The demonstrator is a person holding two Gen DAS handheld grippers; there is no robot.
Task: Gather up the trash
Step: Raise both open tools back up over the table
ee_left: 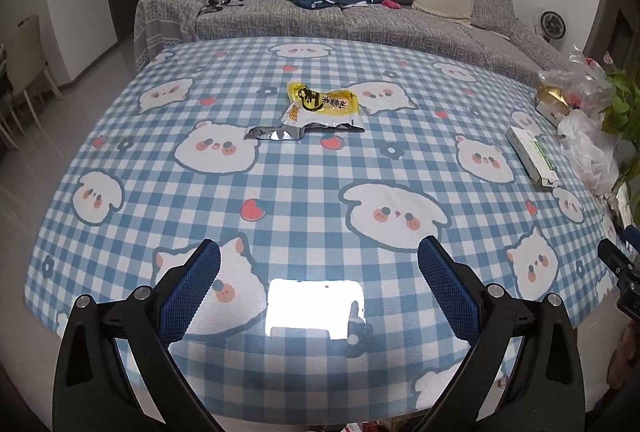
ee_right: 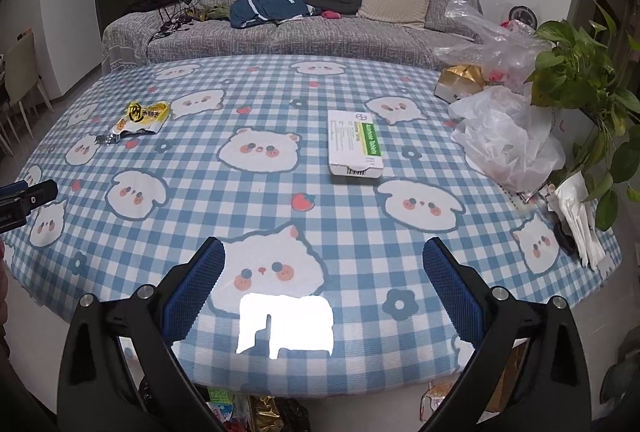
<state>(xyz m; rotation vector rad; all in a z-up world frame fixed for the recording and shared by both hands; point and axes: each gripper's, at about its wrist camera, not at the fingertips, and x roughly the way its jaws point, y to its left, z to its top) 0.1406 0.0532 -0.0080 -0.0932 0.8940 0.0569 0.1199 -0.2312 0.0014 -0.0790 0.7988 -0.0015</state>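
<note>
Both grippers hover wide apart and empty over the near edge of the table, trash untouched.

The left gripper (ee_left: 319,264) faces the torn yellow wrapper (ee_left: 323,106), which lies flat mid-table with its silver torn strip (ee_left: 275,133) touching its near edge; the right gripper (ee_right: 323,264) faces the white-and-green carton (ee_right: 354,143), well ahead of it. Thin foil lying flat may slide on the glossy checked tablecloth (ee_left: 304,191) instead of lifting, and the strip could get left behind (it looks barely attached, if at all). No bin is in view. Glare blots the cloth between each pair of fingers, and the plastic bags (ee_right: 506,135) beside the plant (ee_right: 580,71) hide their contents.
</note>
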